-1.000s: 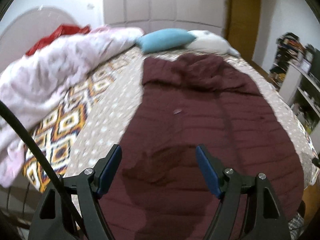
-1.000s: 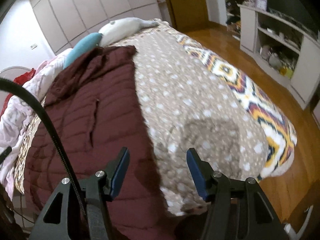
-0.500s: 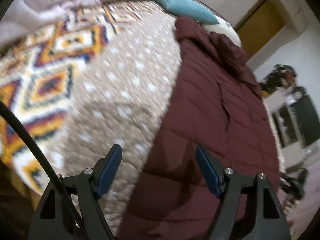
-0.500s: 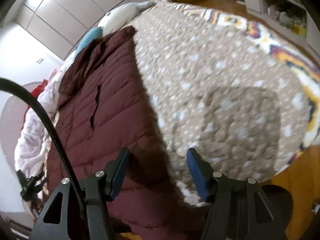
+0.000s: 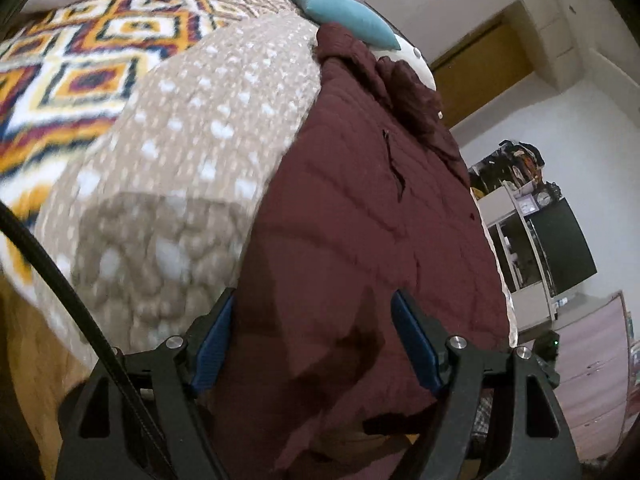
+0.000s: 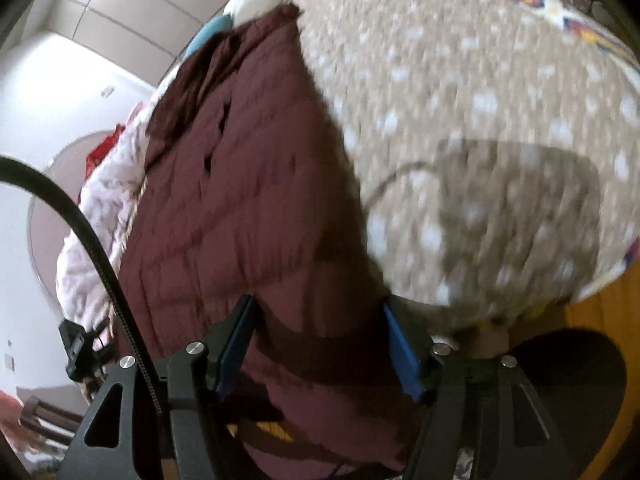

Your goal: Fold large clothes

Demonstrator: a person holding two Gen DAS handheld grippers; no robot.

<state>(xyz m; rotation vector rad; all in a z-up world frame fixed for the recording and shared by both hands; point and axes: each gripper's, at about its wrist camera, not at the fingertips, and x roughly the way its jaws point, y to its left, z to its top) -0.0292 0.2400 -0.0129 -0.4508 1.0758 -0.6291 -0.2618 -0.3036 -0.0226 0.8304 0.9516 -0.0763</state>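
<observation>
Left gripper (image 5: 312,338): jaws apart, nothing clamped, over the near hem of the maroon coat (image 5: 360,220). Right gripper (image 6: 318,344): jaws opening, coat edge btwn them, not pinched. The coat lies flat on the bed, running from the grippers toward 12 o'clock.

Risk: puffy, slick quilted shell; a shallow bite prob. takes only the top layer, so the hem slips or folds crooked.

Dotted blanket (image 6: 480,120) at 3 o'clock is nubbly fleece & could get snagged too.

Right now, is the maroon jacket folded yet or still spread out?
Still spread out. The maroon jacket lies lengthwise along the bed, collar end near the teal pillow, with no fold across it in either view.
</observation>
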